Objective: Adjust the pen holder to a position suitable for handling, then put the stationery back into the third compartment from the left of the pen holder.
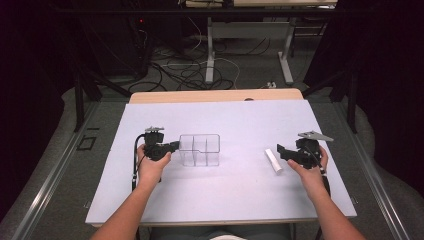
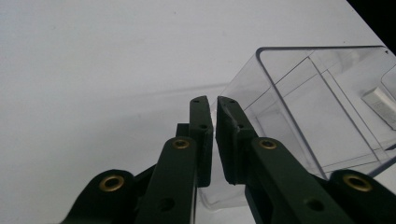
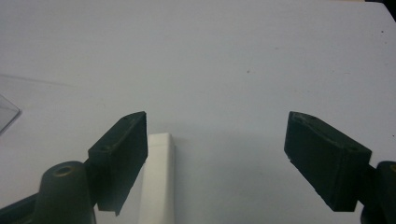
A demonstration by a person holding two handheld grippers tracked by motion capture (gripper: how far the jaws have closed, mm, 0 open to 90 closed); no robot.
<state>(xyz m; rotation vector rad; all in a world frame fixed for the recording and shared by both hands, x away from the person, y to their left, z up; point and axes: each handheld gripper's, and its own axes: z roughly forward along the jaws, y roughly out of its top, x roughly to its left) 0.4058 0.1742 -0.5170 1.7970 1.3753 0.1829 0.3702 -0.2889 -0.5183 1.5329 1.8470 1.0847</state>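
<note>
Clear plastic is the weak point here — the bin (image 1: pixel 199 149), a three-compartment box at mid-table, has its thin left wall pinched between the nearly closed jaws of the left gripper (image 1: pixel 175 145). In the left gripper view the wall (image 2: pixel 219 154) sits in the narrow slit between the pads, and the bin looks tipped. The hold is on an edge only, so a small twist of the hand could make the smooth wall slide out, or lever the light bin over.

To the right, well apart from the bin, a white stick (image 1: pixel 273 161) lies flat on the table (image 1: pixel 235 120). The right gripper (image 1: pixel 280 150) stands wide open over it, holding nothing. In its own view the stick (image 3: pixel 158 179) lies just beside the left jaw, not centred — closing from there could push it sideways or roll it away instead of catching it squarely.
</note>
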